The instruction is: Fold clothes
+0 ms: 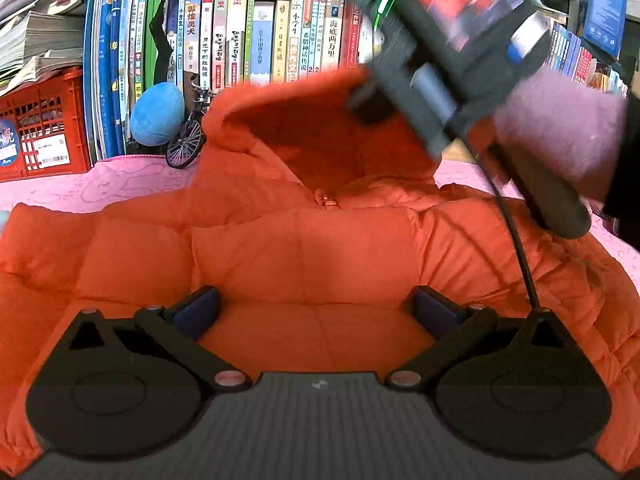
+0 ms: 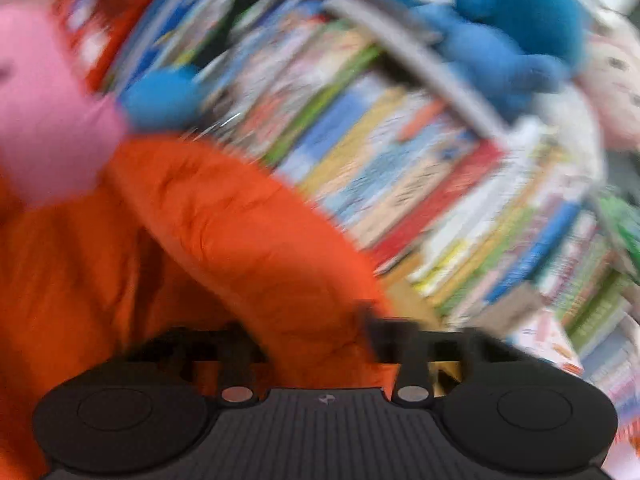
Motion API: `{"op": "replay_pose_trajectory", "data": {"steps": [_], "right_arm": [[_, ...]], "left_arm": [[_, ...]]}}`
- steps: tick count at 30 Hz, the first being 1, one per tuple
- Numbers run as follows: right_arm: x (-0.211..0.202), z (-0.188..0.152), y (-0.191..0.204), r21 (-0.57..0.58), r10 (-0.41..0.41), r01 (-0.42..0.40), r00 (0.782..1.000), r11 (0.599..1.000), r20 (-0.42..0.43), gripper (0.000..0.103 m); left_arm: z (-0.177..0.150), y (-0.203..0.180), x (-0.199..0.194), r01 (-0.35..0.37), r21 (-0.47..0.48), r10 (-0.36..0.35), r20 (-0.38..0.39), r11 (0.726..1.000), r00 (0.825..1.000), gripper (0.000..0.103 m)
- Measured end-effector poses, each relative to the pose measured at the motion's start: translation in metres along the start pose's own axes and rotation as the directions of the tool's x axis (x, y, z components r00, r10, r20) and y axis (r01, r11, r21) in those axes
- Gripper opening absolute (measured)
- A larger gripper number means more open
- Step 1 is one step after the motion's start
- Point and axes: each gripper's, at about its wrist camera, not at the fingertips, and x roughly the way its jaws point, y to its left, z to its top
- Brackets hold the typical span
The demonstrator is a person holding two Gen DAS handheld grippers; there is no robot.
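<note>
Puffy orange jacket w/ hood up, left gripper spread, right gripper pinching hood edge.

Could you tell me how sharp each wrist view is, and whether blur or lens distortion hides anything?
Left wrist view: sharp on the puffy orange hooded jacket and book spines, though fisheye bends the shelves; the other black handheld gripper crossing top right is smeared. Right wrist view: heavy motion blur throughout, books streaked, the gripper's own fingers indistinct against the orange fabric.
</note>
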Motion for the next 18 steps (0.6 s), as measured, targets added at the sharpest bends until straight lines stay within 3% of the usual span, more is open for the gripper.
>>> {"op": "replay_pose_trajectory", "data": {"steps": [3,5,8,11,12,14,18], "right_arm": [[-0.035,0.006,-0.019,0.088,-0.125,0.113,0.982,0.99,0.139,0.015],[-0.067,0.007,-0.031,0.152,-0.235,0.202,0.939,0.968,0.251,0.014],[-0.126,-0.001,-0.045,0.259,-0.386,0.298,0.818,0.919,0.426,0.014],[-0.184,-0.021,-0.051,0.328,-0.448,0.311,0.704,0.892,0.551,0.018],[-0.199,-0.029,-0.048,0.325,-0.442,0.304,0.692,0.895,0.57,0.021],[-0.225,-0.048,-0.041,0.305,-0.41,0.279,0.698,0.911,0.587,0.021],[-0.245,-0.087,-0.023,0.27,-0.339,0.223,0.77,0.937,0.54,0.018]], "left_arm": [[0.0,0.0,0.0,0.001,0.001,-0.001,0.0,1.0,1.0,0.103],[-0.001,0.0,0.0,0.002,0.001,-0.002,0.0,1.0,1.0,0.103],[-0.001,0.0,-0.001,0.003,0.001,-0.003,0.0,1.0,1.0,0.103],[-0.001,0.0,-0.001,0.004,0.001,-0.004,0.0,1.0,1.0,0.103],[-0.001,0.0,-0.001,0.005,0.001,-0.005,0.0,1.0,1.0,0.103],[-0.001,0.0,-0.002,0.006,0.0,-0.006,-0.001,1.0,1.0,0.103],[-0.002,0.001,-0.003,0.011,-0.004,-0.011,-0.001,1.0,1.0,0.103]]}}
